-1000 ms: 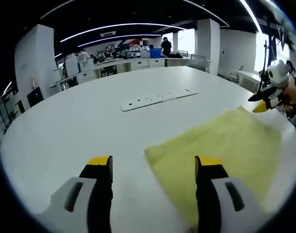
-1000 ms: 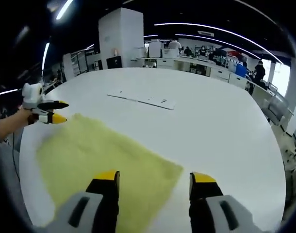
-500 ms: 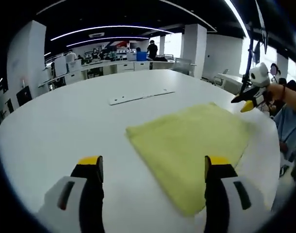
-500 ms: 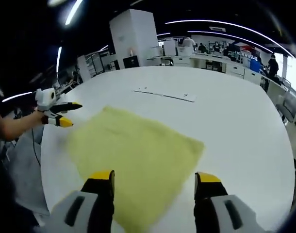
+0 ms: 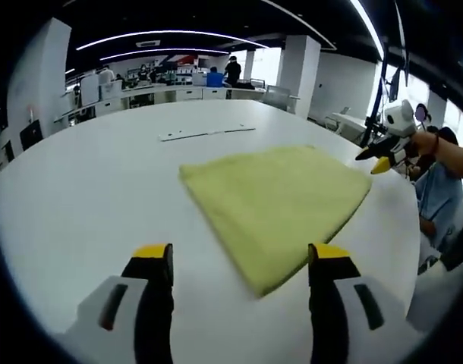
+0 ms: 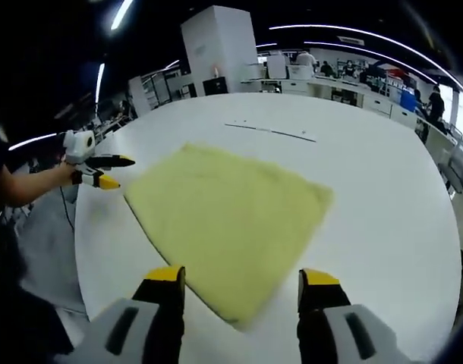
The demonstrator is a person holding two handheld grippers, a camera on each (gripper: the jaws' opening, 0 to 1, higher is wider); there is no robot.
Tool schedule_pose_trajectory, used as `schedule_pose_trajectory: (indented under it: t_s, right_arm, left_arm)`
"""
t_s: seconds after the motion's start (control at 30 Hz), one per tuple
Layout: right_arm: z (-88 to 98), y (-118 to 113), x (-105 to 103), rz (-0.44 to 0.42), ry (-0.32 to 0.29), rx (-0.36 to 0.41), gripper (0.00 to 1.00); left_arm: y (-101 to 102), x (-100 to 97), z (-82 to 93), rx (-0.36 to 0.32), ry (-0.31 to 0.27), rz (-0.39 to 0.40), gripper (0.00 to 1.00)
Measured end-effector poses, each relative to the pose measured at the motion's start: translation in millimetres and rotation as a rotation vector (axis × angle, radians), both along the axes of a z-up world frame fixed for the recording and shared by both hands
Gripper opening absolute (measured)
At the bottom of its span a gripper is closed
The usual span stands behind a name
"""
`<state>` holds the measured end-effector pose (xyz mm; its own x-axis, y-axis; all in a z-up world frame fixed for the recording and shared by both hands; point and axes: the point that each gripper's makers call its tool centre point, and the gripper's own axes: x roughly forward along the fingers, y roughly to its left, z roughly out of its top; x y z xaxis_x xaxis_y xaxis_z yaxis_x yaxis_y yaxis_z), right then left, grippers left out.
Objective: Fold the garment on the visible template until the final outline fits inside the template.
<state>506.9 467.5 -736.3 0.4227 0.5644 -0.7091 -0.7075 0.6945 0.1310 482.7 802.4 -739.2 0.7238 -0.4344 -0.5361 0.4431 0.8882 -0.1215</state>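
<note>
My left claw [image 5: 240, 265] is spread wide and empty above the table [image 5: 87, 189]; so is my right claw [image 6: 241, 288]. The cloth [image 5: 273, 199] lies flat and yellow on the white top, just past both sets of jaws. I cannot make out a template outline. A thin white strip [image 5: 207, 133] lies beyond, its markings too small to read.

No text, label, brand or number can be read anywhere; small dark marks on the thin white strip [image 5: 207, 134] near the worktop's far edge are too blurred to make out.
</note>
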Motion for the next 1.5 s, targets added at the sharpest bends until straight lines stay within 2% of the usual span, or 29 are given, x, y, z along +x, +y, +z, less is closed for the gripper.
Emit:
schedule_pose_trajectory:
  t_s: [0.13, 0.27, 0.33, 0.4, 0.5, 0.6, 0.8, 1.1, 1.27, 1.37, 1.5]
  right_arm:
    - [-3.4, -5, -10, -0.034, 0.013, 0.035, 0.52]
    - [-9.1, -10, -21, -0.033, 0.018, 0.033, 0.43]
    - [-15.8, -12, -28, -0.038, 0.045, 0.027, 0.39]
    - [-19.7, -13, -33, -0.024, 0.042, 0.02, 0.3]
    - [-23.1, -14, -36, -0.028, 0.052, 0.03, 0.19]
    - [-25.2, -16, -33, -0.046, 0.041, 0.03, 0.16]
    - [-26.0, -17, -27, -0.072, 0.023, 0.059, 0.04]
    - [-28.3, -18, -26, -0.056, 0.02, 0.043, 0.0]
    - [-25.0, -20, -25, -0.046, -0.002, 0.038, 0.0]
    - [-22.5, -22, -25, -0.024, -0.016, 0.016, 0.0]
    - [-19.7, -25, -27, -0.003, -0.023, 0.002, 0.0]
  left_arm:
    - [-1, -9.8, -6.3, 0.009, 0.021, -0.011, 0.6]
    - [-7, -16.9, -13.3, 0.009, 0.038, -0.023, 0.53]
    - [-9, -19.9, -18.3, 0.02, 0.055, -0.028, 0.5]
    - [-11, -22.9, -23.2, 0.026, 0.074, -0.045, 0.46]
    - [-14, -24.3, -26.9, 0.04, 0.082, -0.061, 0.4]
    - [-15, -23.8, -28.0, 0.037, 0.09, -0.066, 0.29]
    - [-18, -23.6, -27.9, 0.028, 0.096, -0.077, 0.21]
    - [-16, -25.3, -22.1, 0.03, 0.081, -0.084, 0.14]
    - [-15, -22.5, -19.8, 0.05, 0.057, -0.086, 0.04]
    - [-14, -23.8, -21.8, 0.059, 0.068, -0.092, 0.04]
    - [-12, -29.1, -28.1, 0.055, 0.112, -0.089, 0.04]
